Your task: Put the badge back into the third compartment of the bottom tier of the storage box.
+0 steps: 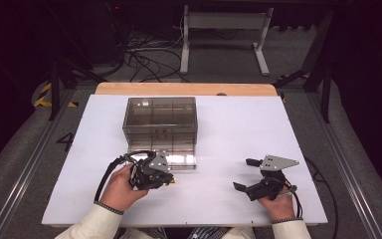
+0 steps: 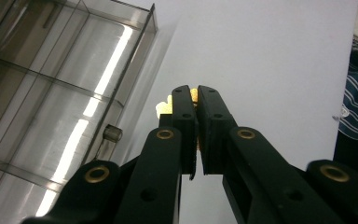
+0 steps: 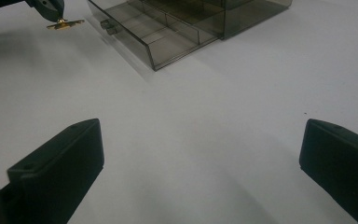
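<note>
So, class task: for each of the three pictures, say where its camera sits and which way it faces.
High view: above the person's side, looking forward and down on the white table; both forearms, left gripper, right gripper.
Left gripper view: along shut jaws pinching a small gold piece, beside the open drawer.
Right gripper view: low, between open jaws, across the table toward the drawer.
Shared: the smoky clear drawer box and the gold piece.

Bright tabletop, dark surroundings, soft focus
</note>
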`<state>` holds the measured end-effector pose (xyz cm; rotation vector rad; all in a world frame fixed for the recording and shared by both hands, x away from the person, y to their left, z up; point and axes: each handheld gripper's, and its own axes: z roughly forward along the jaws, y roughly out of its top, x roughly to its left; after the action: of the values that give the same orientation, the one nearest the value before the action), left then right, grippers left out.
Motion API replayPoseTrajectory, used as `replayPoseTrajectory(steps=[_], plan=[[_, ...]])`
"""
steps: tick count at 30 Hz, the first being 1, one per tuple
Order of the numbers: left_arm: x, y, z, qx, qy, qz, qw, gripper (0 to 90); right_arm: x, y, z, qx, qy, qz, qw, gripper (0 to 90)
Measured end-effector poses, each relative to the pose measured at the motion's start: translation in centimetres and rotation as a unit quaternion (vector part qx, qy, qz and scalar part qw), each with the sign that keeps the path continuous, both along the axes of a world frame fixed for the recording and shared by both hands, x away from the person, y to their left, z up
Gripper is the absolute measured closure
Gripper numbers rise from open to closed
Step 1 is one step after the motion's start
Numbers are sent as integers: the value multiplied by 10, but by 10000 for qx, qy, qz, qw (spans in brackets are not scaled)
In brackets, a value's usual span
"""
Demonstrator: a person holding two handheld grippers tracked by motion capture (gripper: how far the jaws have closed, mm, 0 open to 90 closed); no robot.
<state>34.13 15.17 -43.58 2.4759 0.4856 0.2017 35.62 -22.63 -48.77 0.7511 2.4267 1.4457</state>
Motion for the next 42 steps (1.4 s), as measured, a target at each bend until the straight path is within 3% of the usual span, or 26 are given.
replayPoseTrajectory(steps=[23, 42], plan=[[33, -10, 5, -56, -19, 388, 9992, 863, -1, 0, 0, 31, -15, -1, 10000, 3], [58, -18, -3, -219, 96, 690, 9973, 861, -1, 0, 1, 35, -18, -9, 10000, 3]])
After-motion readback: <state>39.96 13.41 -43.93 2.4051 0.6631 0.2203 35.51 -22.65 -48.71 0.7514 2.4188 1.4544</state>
